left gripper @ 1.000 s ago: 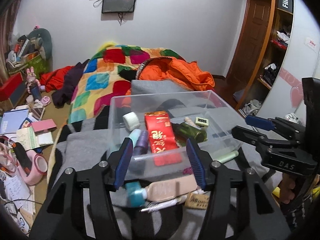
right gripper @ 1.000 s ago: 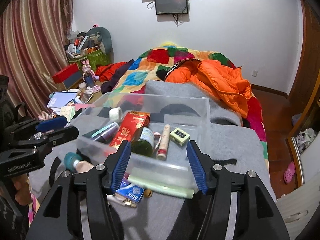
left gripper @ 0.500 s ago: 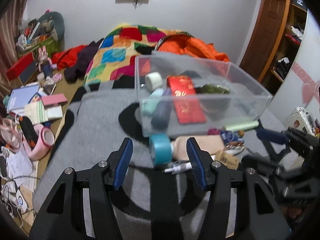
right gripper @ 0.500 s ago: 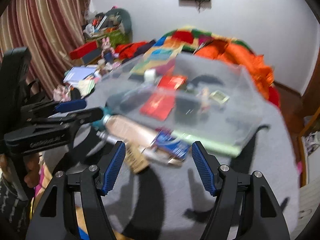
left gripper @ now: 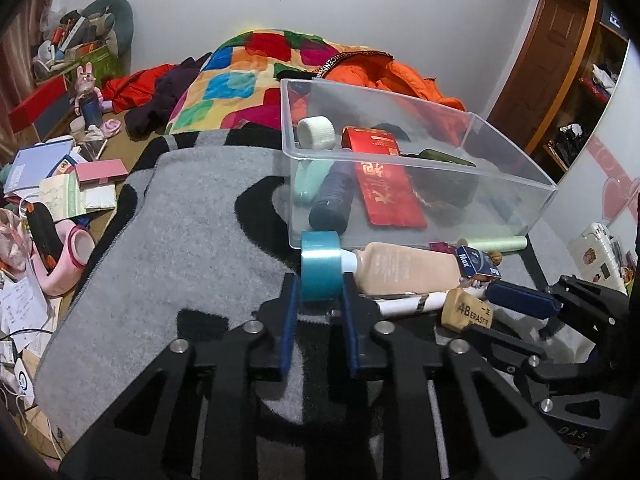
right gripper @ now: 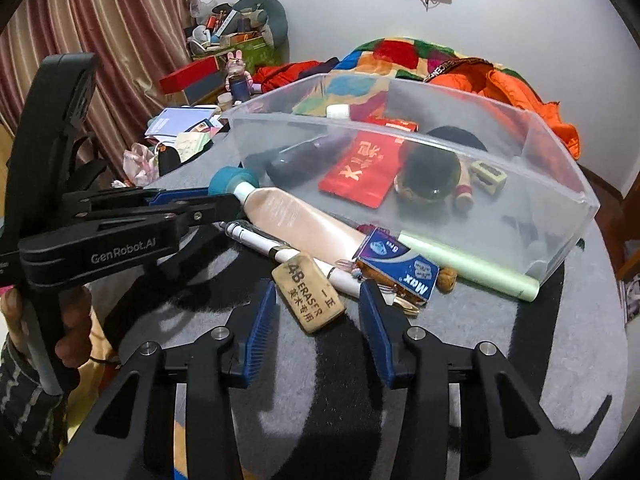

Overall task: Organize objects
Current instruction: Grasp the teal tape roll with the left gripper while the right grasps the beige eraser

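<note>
Tube (left gripper: 404, 268) lying on grey blanket (left gripper: 180, 248), just beside near wall of clear box (left gripper: 516, 168), teal cap (left gripper: 320, 266) at left end. Left gripper (left gripper: 319, 298) just closed, clamped on teal cap. Eraser (right gripper: 314, 290) on blanket near tube, touching white pen (right gripper: 280, 254), between fingers of right gripper (right gripper: 318, 310); jaws just closing, pads apart from eraser. Blue packet (right gripper: 400, 268) and green stick (right gripper: 472, 266) right of tube, against box. Red packet (left gripper: 384, 176), dark bottle (left gripper: 332, 200) inside box. Orange jacket (left gripper: 400, 76) on bed beyond.
</note>
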{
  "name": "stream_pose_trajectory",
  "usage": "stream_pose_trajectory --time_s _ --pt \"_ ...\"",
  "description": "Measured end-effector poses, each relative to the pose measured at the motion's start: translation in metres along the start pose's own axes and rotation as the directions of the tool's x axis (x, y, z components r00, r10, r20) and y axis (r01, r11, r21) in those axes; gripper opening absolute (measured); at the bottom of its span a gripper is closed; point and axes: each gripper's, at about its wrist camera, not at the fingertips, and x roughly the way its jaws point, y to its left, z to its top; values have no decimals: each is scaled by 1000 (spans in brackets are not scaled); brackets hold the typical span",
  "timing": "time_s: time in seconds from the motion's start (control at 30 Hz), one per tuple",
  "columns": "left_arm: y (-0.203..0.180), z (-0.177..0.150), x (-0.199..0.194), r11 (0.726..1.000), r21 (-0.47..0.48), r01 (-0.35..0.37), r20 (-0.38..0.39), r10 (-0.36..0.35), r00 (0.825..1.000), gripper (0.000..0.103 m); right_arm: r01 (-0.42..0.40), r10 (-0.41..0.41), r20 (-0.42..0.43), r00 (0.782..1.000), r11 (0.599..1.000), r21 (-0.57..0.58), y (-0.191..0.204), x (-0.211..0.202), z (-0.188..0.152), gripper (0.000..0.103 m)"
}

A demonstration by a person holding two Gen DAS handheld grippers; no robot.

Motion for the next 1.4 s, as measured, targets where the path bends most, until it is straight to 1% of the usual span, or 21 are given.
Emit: stream_pose_trajectory --time_s 0.07,0.1,0.13,0.23,0.3,0.37,0.4,0.47,0.53,0.7,0.73,0.8,0.83,0.87,0.97,1.13,1.27,1.37,1.4 --pt "0 -1 -3 1000 2 -9 9 9 1000 17 11 -11 9 1000 1000 -6 2 0 -1 39" --pt "0 -1 -4 1000 1 -10 12 10 1000 17 15 -15 11 1000 1000 -10 3 1 -1 33" --pt "0 -1 -5 1000 -2 -10 14 10 1000 17 6 -6 9 1000 1000 -10 4 2 -1 29" --pt "2 -1 -12 1000 -8 -25 29 25 999 17 -6 6 9 1000 1000 4 2 1 0 28" --pt "2 -2 -16 999 -10 -32 38 32 999 17 -14 14 15 1000 1000 17 -1 -2 0 20" --pt "2 -2 -21 999 -9 -41 48 42 998 17 -39 38 18 999 999 37 -5 -6 2 15" --pt "2 -2 -24 999 -6 -45 54 45 998 17 -55 54 18 998 997 53 -8 -8 3 11" --pt "1 -2 -30 999 -4 -44 66 44 997 17 -59 58 18 998 996 73 -14 -9 4 10" --pt "-1 -2 -37 999 1 -44 81 44 996 17 -55 54 14 998 995 82 -17 -8 3 10" --pt "-4 -1 -54 999 16 -49 118 46 992 17 -102 103 -5 995 991 82 -20 -12 0 11" --pt "-5 -1 -56 998 21 -54 123 51 991 17 -102 103 -8 995 992 79 -19 -12 -1 12" --pt "-5 -2 -60 998 27 -64 128 60 990 17 -95 96 -14 995 993 71 -17 -10 -2 17" --pt "-4 -4 -61 997 28 -66 126 62 990 17 -92 94 -19 995 993 68 -16 -9 -2 23" --pt "-3 -5 -62 997 27 -66 122 62 991 17 -90 92 -25 995 994 63 -14 -7 -3 26" --pt "2 -11 -60 998 23 -62 99 60 993 17 -76 78 -37 996 996 41 -10 -4 -6 27" --pt "6 -27 -50 999 22 -31 46 30 998 17 -60 60 -54 997 998 4 -2 3 -6 28" --pt "3 -31 -47 999 30 -17 37 16 999 17 -53 53 -54 997 999 -11 2 5 -5 36" --pt "-2 -32 -42 999 40 -19 29 18 999 17 -49 49 -47 998 999 -4 1 7 -5 36" --pt "-3 -32 -39 999 42 -23 24 23 999 17 -47 47 -42 998 999 1 0 6 -5 34"
